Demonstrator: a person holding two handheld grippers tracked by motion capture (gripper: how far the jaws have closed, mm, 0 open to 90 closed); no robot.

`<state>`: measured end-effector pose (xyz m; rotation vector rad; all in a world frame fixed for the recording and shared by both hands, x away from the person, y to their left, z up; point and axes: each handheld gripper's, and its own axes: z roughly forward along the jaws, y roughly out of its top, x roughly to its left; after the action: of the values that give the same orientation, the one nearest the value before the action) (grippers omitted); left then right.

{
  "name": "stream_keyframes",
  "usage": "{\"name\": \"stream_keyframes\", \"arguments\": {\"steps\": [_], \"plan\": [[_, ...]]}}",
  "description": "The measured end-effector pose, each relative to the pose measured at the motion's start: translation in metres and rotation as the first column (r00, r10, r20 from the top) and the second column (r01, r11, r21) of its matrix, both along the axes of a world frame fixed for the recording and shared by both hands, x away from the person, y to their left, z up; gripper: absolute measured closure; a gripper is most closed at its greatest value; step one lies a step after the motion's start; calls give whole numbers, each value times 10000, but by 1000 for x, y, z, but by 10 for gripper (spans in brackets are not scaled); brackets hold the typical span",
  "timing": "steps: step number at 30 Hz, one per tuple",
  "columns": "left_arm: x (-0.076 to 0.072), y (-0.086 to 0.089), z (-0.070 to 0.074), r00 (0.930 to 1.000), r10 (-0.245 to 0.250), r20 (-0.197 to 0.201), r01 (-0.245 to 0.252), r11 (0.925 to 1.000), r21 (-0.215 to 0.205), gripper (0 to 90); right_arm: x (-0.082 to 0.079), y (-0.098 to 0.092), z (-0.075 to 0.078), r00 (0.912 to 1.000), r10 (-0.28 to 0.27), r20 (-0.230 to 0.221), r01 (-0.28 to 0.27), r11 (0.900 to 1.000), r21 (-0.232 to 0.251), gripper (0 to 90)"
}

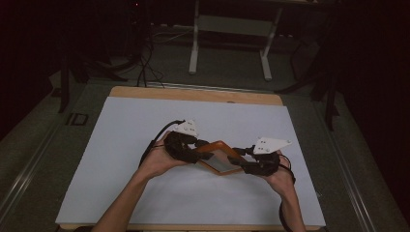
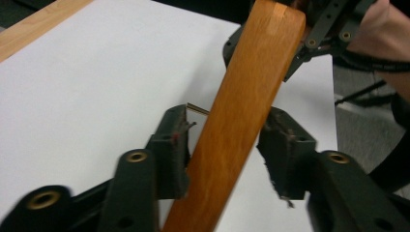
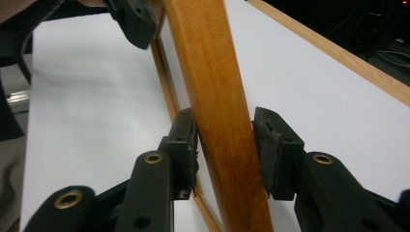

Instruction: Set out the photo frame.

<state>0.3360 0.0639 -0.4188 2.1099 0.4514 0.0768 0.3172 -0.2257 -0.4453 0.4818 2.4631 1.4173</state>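
- The table (image 1: 121, 159) carries a white sheet over its top, with a bare wooden edge along the far side; the sheet around the hands holds nothing else.
- The left hand (image 1: 157, 162) comes in from the bottom and holds the left gripper (image 1: 200, 155), a grey three-cornered plate on top and a black cable looping off behind it.
- In the left gripper view, its jaws stand either side of the wooden frame (image 1: 220, 157); a plain gap shows between the right pad and the wood, while the left pad sits just beside it, so the claw is loosely apart and not clamped.
- The wooden frame sits near the middle of the sheet, between the two grippers, tilted up off the surface.
- The right gripper (image 1: 237, 162), held by the right hand (image 1: 280, 176), has both pads against the frame's edge in the right gripper view: a grip on the wood.
- Beyond the table stand a white stand's legs (image 1: 229, 43) and cables (image 1: 145, 63) on the dark floor, well clear of the work.
- No writing or label can be read anywhere.
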Motion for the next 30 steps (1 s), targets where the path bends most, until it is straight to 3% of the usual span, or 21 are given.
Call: {"name": "stream_keyframes", "arguments": {"steps": [6,12,17,21,30], "plan": [[5,9,-6,9988,387,-290,-401,9980,-489,423,0,-5,0,9999,-121,11,121,9998,-144,646],[8,18,-13,9950,948,-319,-977,9897,-1044,374,-1,-9,0,9998,-197,49,199,9993,-328,670],[9,22,-21,9926,1124,-461,-1177,9836,-1369,361,-2,-14,-1,9996,-290,2,289,9989,-364,681],[11,22,-29,9894,1362,-509,-1426,9778,-1535,351,-2,-17,-2,9996,-286,-4,286,9990,-344,682],[14,16,-43,9863,1506,-666,-1591,9758,-1499,320,-4,-19,-2,9998,-206,-11,205,9989,-418,682]]}}
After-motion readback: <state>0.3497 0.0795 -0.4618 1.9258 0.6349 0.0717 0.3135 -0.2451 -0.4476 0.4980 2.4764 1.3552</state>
